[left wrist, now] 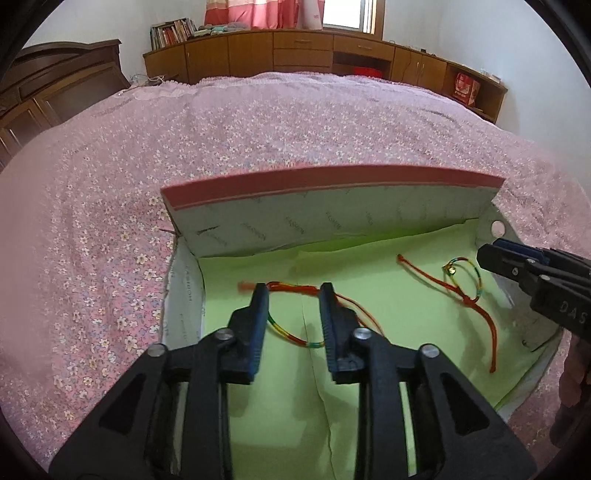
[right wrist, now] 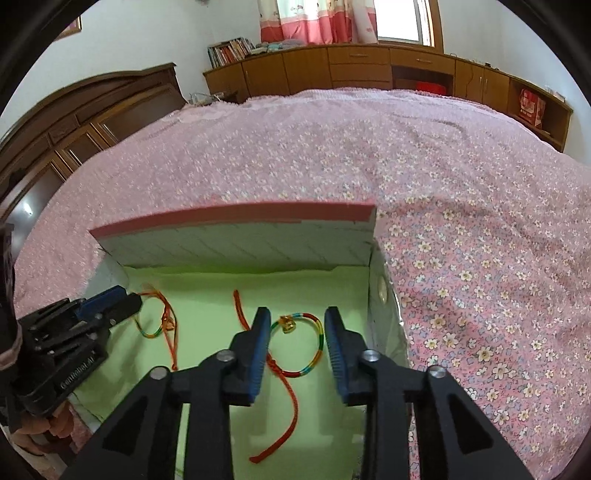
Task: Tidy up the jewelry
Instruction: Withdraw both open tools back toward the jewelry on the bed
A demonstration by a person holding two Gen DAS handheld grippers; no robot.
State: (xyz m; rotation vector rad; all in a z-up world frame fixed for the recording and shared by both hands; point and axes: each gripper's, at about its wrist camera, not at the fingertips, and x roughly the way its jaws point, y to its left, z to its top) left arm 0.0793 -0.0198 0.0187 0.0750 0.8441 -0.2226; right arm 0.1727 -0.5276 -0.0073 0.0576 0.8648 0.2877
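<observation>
Between my two tongs sits an open box [left wrist: 192, 306] with a pale green lining [left wrist: 388, 314], resting on a bed [left wrist: 258, 129] covered in pink flowered cloth. Its lid [left wrist: 332, 206] stands up on the far side, beyond both sets of tips, showing a pink edge and a grey printed inside.

My left tongs [left wrist: 293, 291] point down into the left part of the box. Their blue-padded fingers [left wrist: 258, 325] are spread apart and pinch nothing. A bracelet [left wrist: 291, 338] of rainbow-striped cord with red tails lies on the lining right under them; its loop shows in the gap between the pads, and the red cord runs across just past the tips, blurred there. Whether the tips touch the cord I cannot tell.

My right tongs [right wrist: 297, 315] point down into the right part of the box, also spread, gripping nothing. A second bracelet [right wrist: 317, 343] lies flat on the lining between their pads, with a small gold charm [right wrist: 287, 324] near the left pad and a long red tail trailing back toward me. The pads sit on either side of the loop; I cannot tell whether they touch it.

From each camera I see the other tongs at the edge of the picture, tips over the lining, near its own bracelet. Beyond the bed stand wooden cabinets [left wrist: 314, 51] under a window with pink curtains [left wrist: 255, 13].
</observation>
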